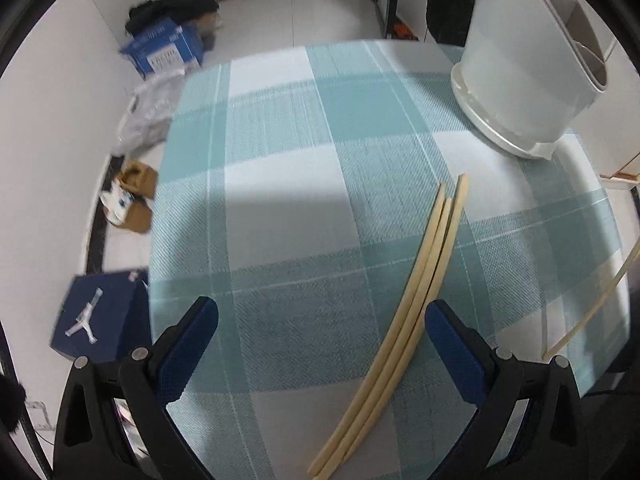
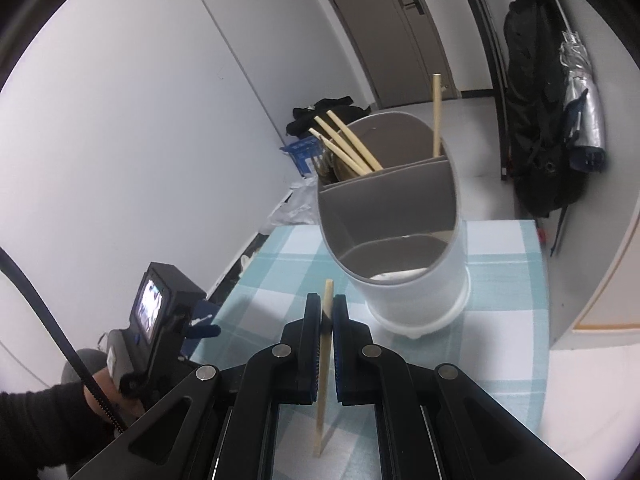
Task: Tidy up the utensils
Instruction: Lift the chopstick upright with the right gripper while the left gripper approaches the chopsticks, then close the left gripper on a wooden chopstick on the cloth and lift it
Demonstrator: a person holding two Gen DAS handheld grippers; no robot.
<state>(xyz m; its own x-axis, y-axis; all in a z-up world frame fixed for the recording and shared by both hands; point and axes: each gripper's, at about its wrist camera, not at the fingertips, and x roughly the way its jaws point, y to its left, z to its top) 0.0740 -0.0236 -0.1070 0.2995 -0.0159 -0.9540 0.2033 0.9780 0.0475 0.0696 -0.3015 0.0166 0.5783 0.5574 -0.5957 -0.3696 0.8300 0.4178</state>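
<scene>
Off the worktop's (image 1: 280,184) left edge, the floor carries a blue crate (image 1: 164,50) under dark clothing, clear plastic bags (image 1: 150,114), brown cartons (image 1: 138,196) and a navy box (image 1: 104,316). In the left wrist view the left gripper (image 1: 322,316) points steeply down over the checked teal-and-white cloth, its blue-padded fingers (image 1: 192,344) spread wide and grasping nothing. Between them, nearer the right finger, three chopsticks (image 1: 416,300) lie side by side on the cloth, touching one another, running from the near edge up toward the holder (image 1: 516,92). The holder stands at the far right of the worktop, well apart from the chopsticks' far tips. At that view's right rim another thin stick (image 1: 592,308) shows, its ends cut off. In the right wrist view a sleeved hand (image 2: 100,392) at the lower left grips the left gripper's handle with its small camera screen. The right gripper (image 2: 327,312) is clenched on a single chopstick (image 2: 325,360), held nearly upright, its top poking just above the fingers (image 2: 312,320). Just beyond stands the holder (image 2: 408,280), white outside, grey inside, split by partitions; the far compartment holds several chopsticks (image 2: 348,146) leaning left and one (image 2: 437,116) upright at the right, with dark metal utensils beside them that are hard to make out. A black backpack (image 2: 536,128) hangs at the far right.
</scene>
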